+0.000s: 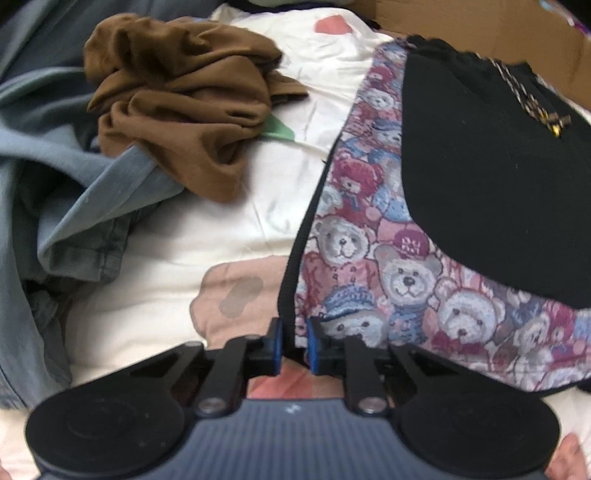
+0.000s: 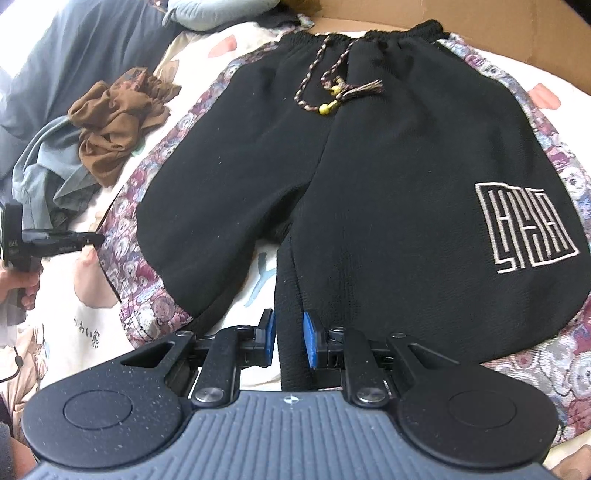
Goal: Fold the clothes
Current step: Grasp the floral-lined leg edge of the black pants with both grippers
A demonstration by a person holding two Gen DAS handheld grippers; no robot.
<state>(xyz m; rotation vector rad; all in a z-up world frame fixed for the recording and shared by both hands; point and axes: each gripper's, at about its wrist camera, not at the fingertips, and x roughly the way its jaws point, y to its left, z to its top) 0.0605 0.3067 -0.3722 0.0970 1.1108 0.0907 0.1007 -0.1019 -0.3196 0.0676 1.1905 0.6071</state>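
Black shorts (image 2: pixel 388 184) with teddy-bear print side panels (image 1: pixel 369 258) lie flat on a white printed sheet (image 1: pixel 184 240), waistband and braided drawstring (image 2: pixel 332 88) at the far end. In the left wrist view my left gripper (image 1: pixel 294 332) is shut on the black trim at the outer hem corner of one leg. That same gripper (image 2: pixel 85 240) shows at the left edge of the right wrist view, its tip at the bear-print edge. My right gripper (image 2: pixel 288 328) is shut on the black fabric at the inner hem of the other leg, which carries a white embroidered logo (image 2: pixel 524 229).
A crumpled brown garment (image 1: pixel 177 103) lies on the sheet to the left of the shorts, partly over a blue denim garment (image 1: pixel 55 184). Cardboard (image 2: pixel 480 22) borders the far side. A person's hand (image 2: pixel 22 288) holds the left gripper's handle.
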